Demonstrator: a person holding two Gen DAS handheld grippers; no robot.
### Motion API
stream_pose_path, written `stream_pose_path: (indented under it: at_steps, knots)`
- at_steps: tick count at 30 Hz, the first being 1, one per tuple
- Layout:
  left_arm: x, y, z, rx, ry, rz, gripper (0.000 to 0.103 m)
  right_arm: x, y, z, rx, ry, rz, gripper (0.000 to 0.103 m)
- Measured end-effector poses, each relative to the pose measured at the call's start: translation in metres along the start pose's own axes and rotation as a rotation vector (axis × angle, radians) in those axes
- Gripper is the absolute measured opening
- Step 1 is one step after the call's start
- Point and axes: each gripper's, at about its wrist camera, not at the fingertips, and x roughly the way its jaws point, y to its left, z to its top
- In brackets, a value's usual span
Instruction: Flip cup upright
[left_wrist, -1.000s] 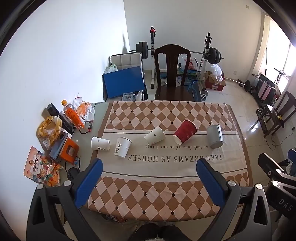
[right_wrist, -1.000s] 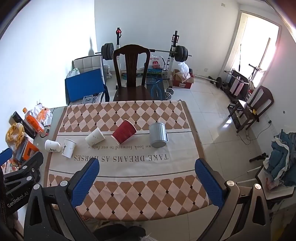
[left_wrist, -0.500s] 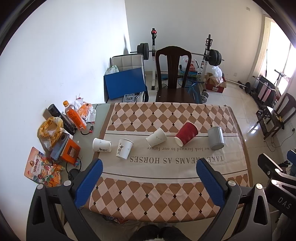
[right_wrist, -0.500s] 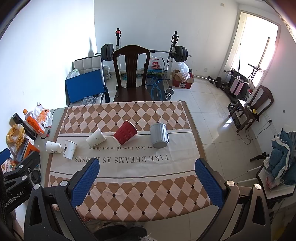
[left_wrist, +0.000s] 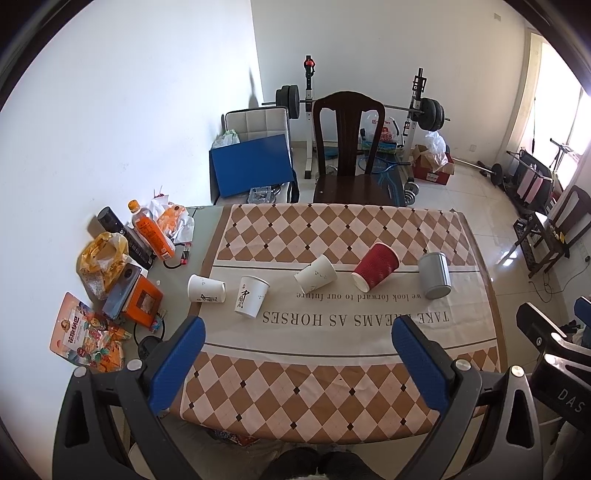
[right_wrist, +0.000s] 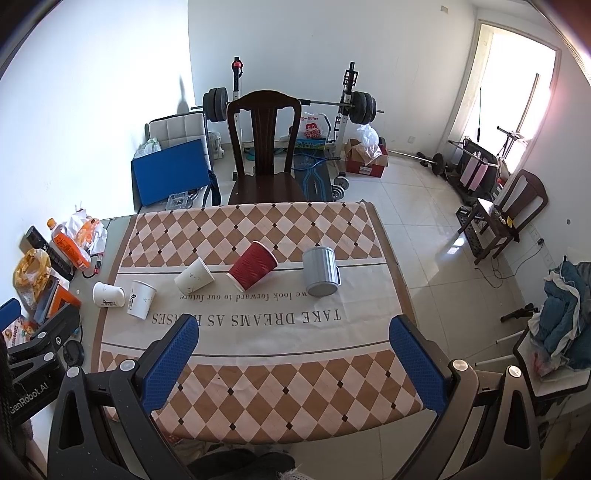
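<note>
Several cups lie on their sides in a row across the checkered tablecloth (left_wrist: 332, 376): a white paper cup (left_wrist: 206, 289) at the left, a second white cup (left_wrist: 251, 297), a third white cup (left_wrist: 316, 274), a red ribbed cup (left_wrist: 375, 266) and a grey metal mug (left_wrist: 434, 275). The right wrist view shows the same row: red cup (right_wrist: 253, 265), grey mug (right_wrist: 320, 271), white cups (right_wrist: 194, 276), (right_wrist: 141, 299), (right_wrist: 108, 294). My left gripper (left_wrist: 297, 354) and right gripper (right_wrist: 293, 354) are open and empty, high above the table's near edge.
Snack bags, an orange bottle (left_wrist: 150, 229) and an orange box (left_wrist: 142, 302) crowd the table's left side. A dark wooden chair (left_wrist: 347, 155) stands behind the table. Gym weights (right_wrist: 288, 107) are at the back wall. Chairs and clothes are on the right.
Both grippers have risen and drawn back slightly, so the table and cups look a little smaller and farther. The cups have not moved.
</note>
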Motion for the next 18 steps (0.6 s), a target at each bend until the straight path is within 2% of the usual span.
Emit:
stream_pose_path:
  at_steps: [18]
  knots:
    - [0.0014,0.0043,0.0026,-0.003,-0.001,0.001,0.103,0.0004,0.0016,0.0012,-0.001,-0.003,-0.004,0.103]
